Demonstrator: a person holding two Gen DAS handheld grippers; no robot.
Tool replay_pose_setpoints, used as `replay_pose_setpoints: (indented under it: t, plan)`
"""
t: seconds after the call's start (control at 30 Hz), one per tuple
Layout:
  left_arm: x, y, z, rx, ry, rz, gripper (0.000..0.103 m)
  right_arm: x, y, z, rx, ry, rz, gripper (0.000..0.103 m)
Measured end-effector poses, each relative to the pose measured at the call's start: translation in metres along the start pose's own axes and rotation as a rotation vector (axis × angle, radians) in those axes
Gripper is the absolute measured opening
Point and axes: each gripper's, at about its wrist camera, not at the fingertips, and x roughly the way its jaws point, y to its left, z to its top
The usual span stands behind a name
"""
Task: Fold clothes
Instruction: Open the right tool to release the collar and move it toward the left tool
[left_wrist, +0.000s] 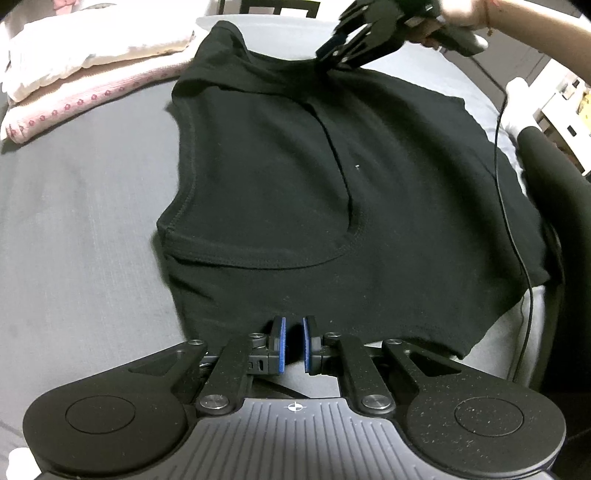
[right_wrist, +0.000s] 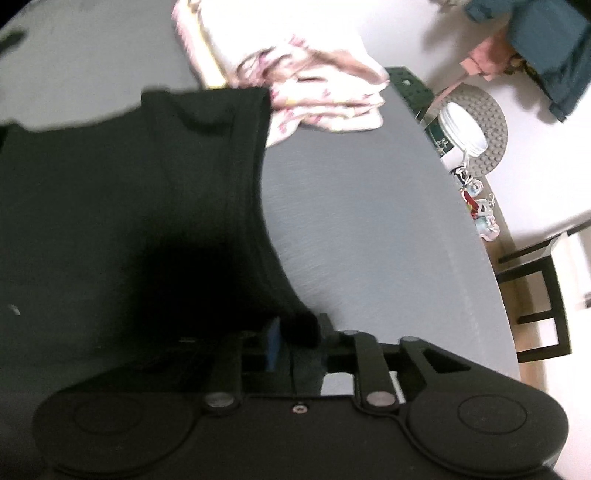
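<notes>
Since the black sleeveless top (left_wrist: 332, 177) lies spread on the grey table (left_wrist: 81, 221), part-folded, both edges should probably lift together, level. The left gripper (left_wrist: 293, 341) sits low at the hem, its blue pads (left_wrist: 282, 341) parted, cloth just ahead of them. The right gripper (right_wrist: 295, 347), angled down from the far side, is clenched on the top's edge beside the armhole.

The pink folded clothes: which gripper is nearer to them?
Right. The right gripper, gripping the black top's far end, is close to the pink clothes. The left gripper is at the top's near edge, farther off.
</notes>
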Motion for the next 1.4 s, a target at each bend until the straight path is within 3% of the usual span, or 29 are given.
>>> replay_pose_setpoints:
  t: [0.07,0.27,0.4,0.6,0.8,0.9,1.0,1.1,1.23,1.4]
  plan:
    - [-0.001,-0.001,0.0,0.001,-0.001,0.003,0.007,-0.012,-0.01,-0.008,0.042,-0.03,0.008,0.032]
    - [-0.002,-0.002,0.001,0.016,-0.003,0.007,0.007,-0.008,-0.022,-0.027,0.096,0.013,0.016,0.031]
    - [-0.001,0.0,0.003,0.0,0.001,0.013,0.007,0.004,-0.02,-0.028,0.146,0.012,-0.008,0.01]
    - [0.001,0.006,0.002,-0.031,0.011,0.015,0.007,0.014,-0.026,-0.028,0.273,0.002,-0.073,0.01]
    - [-0.014,0.02,0.0,-0.101,-0.06,0.046,0.007,-0.035,-0.03,-0.047,0.355,-0.101,-0.058,0.024]
    - [-0.024,0.033,-0.002,-0.161,-0.106,0.078,0.007,-0.084,-0.01,-0.065,0.352,-0.17,-0.054,0.035]
    - [-0.031,0.044,-0.006,-0.21,-0.136,0.086,0.007,-0.132,0.019,-0.086,0.384,-0.208,-0.003,0.039]
    - [-0.032,0.045,-0.007,-0.222,-0.14,0.098,0.007,-0.174,0.055,-0.109,0.452,-0.239,0.042,0.053]
    - [-0.036,0.028,-0.002,-0.121,-0.169,0.074,0.007,-0.205,0.121,-0.132,0.476,-0.213,0.089,0.055]
    - [-0.044,-0.02,0.006,0.2,-0.211,0.033,0.007,-0.21,0.207,-0.142,0.385,-0.127,0.057,0.055]
